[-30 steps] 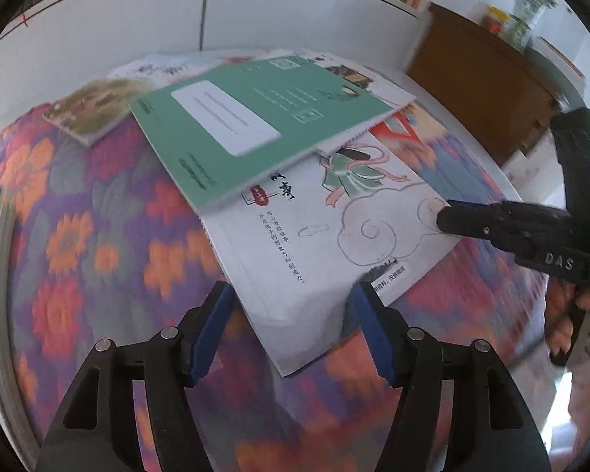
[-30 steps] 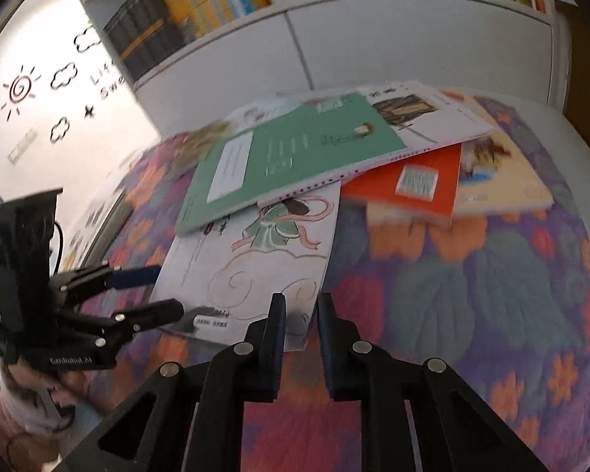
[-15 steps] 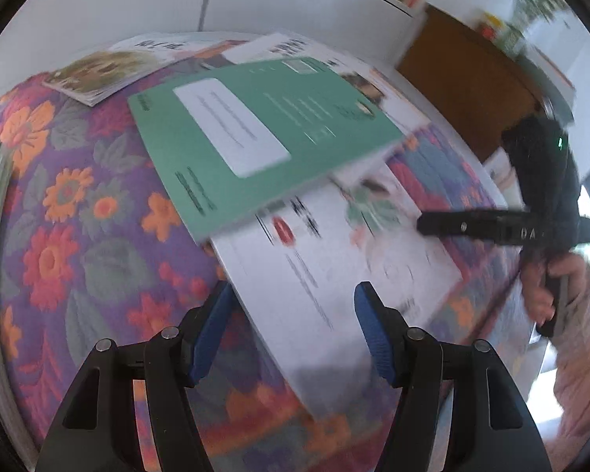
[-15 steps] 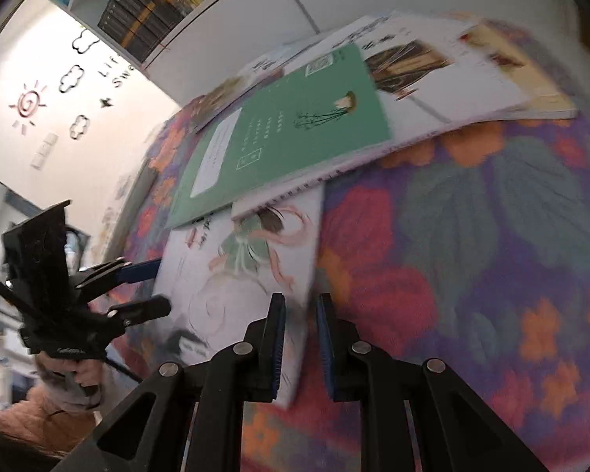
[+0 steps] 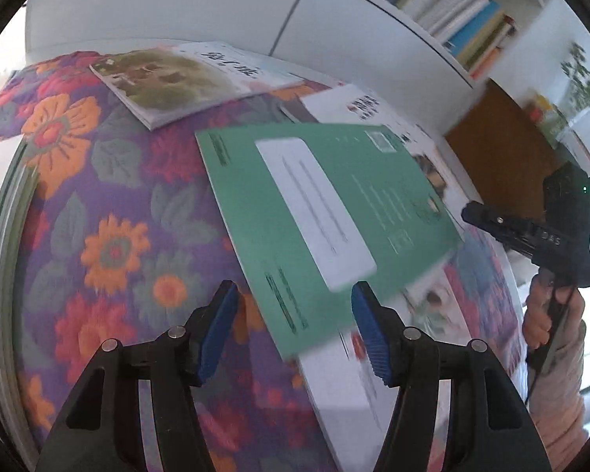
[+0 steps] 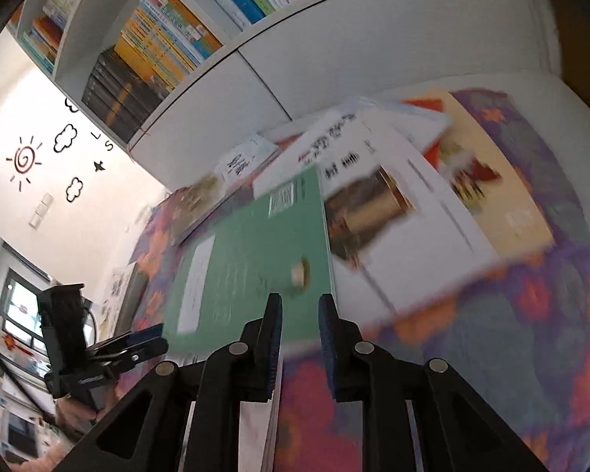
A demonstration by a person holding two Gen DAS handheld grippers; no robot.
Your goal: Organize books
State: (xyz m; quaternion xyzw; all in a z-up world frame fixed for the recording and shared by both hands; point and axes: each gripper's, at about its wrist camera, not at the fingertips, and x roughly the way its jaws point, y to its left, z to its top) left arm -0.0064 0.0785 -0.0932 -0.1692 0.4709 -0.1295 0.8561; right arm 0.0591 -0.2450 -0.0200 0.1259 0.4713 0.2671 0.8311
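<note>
A green book lies slanted on top of a spread of books on a floral cloth. Its near corner sits between the blue pads of my left gripper, whose jaws are closing but do not touch it. A white illustrated book sticks out from under it. My right gripper hovers over the green book's near right corner, jaws nearly together with nothing pinched. The white book's edge runs under its left finger. Each gripper shows in the other's view: right gripper, left gripper.
A landscape-cover book lies at the far left. A white book with a brown picture and a yellowish one fan out to the right. White bookshelves stand behind, a wooden cabinet to the right. A person's hand holds the right gripper.
Both grippers have shifted from the white illustrated book's near edge up to the green book. The left one rolled and now frames its corner. The pictures are blurred by motion.
</note>
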